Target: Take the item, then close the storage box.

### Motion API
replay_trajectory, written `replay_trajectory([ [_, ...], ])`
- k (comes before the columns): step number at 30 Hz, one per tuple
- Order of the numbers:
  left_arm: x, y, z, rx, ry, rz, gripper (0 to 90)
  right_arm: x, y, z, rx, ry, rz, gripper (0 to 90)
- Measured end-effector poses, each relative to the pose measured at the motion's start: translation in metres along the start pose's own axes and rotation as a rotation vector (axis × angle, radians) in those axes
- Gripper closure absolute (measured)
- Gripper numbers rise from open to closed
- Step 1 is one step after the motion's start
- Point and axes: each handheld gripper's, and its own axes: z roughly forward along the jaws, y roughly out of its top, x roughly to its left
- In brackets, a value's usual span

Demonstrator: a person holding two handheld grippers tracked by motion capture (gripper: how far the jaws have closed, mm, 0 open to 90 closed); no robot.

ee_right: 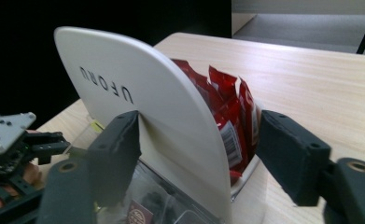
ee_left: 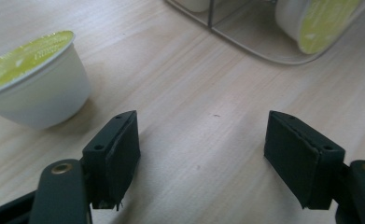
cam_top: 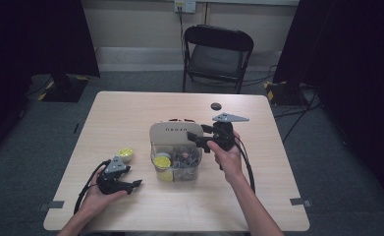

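One organiser (cam_top: 176,147) sits at the table's (cam_top: 130,113) centre: a clear box with a cream arched panel (cam_top: 172,130) marked UFORU standing across it. Red packets (ee_right: 231,112) stand behind the panel at its 12 o'clock side; a yellow-lidded pod (cam_top: 162,162) lies in the front compartment, with more small items beside it that are too blurred to name. At the organiser's 9 o'clock, near it, a second pod (cam_top: 125,154) rests on the table. At 3 o'clock, the right gripper (cam_top: 195,139) reaches in, its jaws spread wide on either side of the panel and packets, touching neither. At 7 o'clock, the left gripper (cam_top: 136,183) hovers low over bare wood, jaws wide apart and empty, the loose pod just beyond its left jaw. A black disc (cam_top: 215,105) lies toward 1 o'clock; a folding chair (cam_top: 216,54) stands beyond the table's far edge.
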Motion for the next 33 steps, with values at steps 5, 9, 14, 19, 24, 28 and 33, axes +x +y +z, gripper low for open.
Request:
replay_trajectory([
  [5,0.001,0.0,0.001,0.009,0.013,-0.018,19.8,0.004,0.002,-0.006,-0.01,0.017,-0.016,33.9],
  [9,0.001,0.0,0.002,0.006,0.014,-0.022,19.6,0.009,0.002,-0.007,-0.011,0.047,-0.033,38.7],
  [14,0.001,0.0,0.002,0.005,0.013,-0.023,19.1,0.013,0.002,-0.008,-0.01,0.045,-0.041,38.5],
  [19,0.001,0.0,0.002,0.005,0.013,-0.023,19.1,0.015,0.001,-0.009,-0.005,0.037,-0.054,39.5],
  [24,0.002,0.001,0.002,0.009,0.014,-0.016,18.8,0.017,0.0,-0.013,0.003,0.054,-0.056,41.2],
  [28,0.002,0.001,0.002,0.009,0.012,-0.016,18.8,0.02,-0.003,-0.016,0.012,0.062,-0.062,41.4],
  [33,0.003,0.001,0.003,0.008,0.007,-0.019,18.0,0.021,-0.007,-0.018,0.023,0.08,-0.063,41.8],
])
